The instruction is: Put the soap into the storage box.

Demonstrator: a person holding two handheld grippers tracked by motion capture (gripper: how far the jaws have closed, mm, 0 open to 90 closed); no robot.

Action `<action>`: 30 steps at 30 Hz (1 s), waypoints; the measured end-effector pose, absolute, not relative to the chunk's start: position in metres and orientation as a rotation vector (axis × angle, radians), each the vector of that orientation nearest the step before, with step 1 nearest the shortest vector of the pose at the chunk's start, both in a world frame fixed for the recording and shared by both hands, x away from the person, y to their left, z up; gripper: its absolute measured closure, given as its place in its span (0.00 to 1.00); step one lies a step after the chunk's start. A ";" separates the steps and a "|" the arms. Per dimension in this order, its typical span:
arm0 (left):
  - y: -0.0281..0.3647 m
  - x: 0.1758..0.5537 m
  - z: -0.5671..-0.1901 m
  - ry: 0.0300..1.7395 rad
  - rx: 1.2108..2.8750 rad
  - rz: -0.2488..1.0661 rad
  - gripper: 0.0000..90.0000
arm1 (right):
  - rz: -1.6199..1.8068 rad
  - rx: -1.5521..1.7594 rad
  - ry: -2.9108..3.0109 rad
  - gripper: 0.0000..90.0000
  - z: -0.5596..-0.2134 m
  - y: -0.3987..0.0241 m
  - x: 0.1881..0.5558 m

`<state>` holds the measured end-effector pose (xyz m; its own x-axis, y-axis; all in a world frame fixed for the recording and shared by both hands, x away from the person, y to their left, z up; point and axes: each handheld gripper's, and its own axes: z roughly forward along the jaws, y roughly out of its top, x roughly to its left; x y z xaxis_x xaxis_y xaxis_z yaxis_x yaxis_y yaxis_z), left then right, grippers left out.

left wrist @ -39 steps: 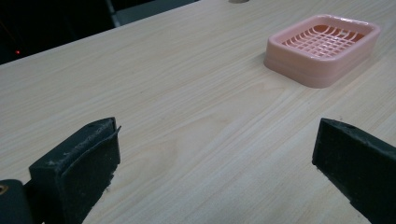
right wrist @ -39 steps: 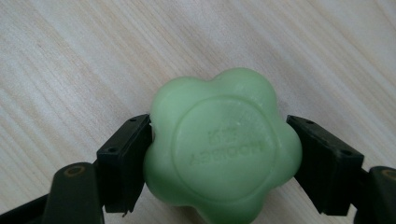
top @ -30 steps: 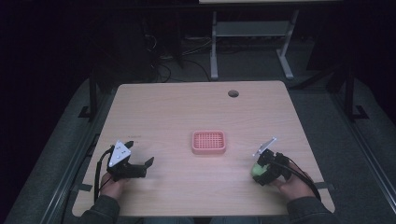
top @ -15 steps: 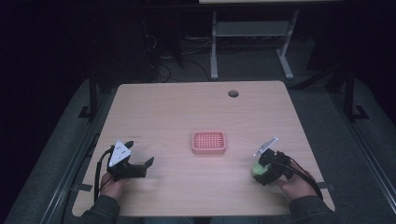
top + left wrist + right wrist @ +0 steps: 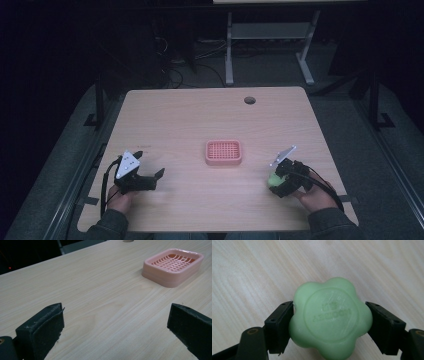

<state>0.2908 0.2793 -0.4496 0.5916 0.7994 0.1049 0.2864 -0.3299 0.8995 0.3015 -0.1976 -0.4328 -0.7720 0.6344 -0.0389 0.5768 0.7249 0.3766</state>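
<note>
We are working at the wooden table (image 5: 175, 120), taking the pink soap dish (image 5: 223, 152) at its middle as our landmark. Left of the dish, we are resting the left gripper (image 5: 148, 176) with jaws wide and empty. Right of the dish, our right gripper (image 5: 329, 320) is clamping the green flower-shaped soap (image 5: 330, 318) by its sides, likely for carrying it into the dish.

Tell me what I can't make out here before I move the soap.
- Soap underside: hidden by its own body, right gripper view.
- Embossed lettering on the soap: too blurred to read.
- Soap in the high view: largely hidden by the right claw.
- Dish floor under the grid: unclear, left gripper view.
</note>
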 end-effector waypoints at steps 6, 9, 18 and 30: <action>0.279 0.291 -0.450 0.874 1.887 0.691 0.00 | 0.535 0.974 2.777 0.28 -0.431 -0.196 0.303; 0.279 0.291 -0.450 0.874 1.887 0.691 0.00 | 0.521 0.959 2.778 0.28 -0.432 -0.193 0.303; 0.279 0.291 -0.449 0.874 1.883 0.690 0.00 | 0.564 0.944 2.789 0.28 -0.426 -0.187 0.307; 0.279 0.291 -0.449 0.876 1.883 0.691 0.00 | 0.591 0.876 2.782 0.29 -0.409 -0.168 0.322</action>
<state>0.2905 0.2795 -0.4488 0.5899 0.8009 0.1028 0.2862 -0.3264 0.9008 0.3222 -0.1684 -0.4093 -0.8143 0.5792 -0.0378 0.5139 0.7497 0.4171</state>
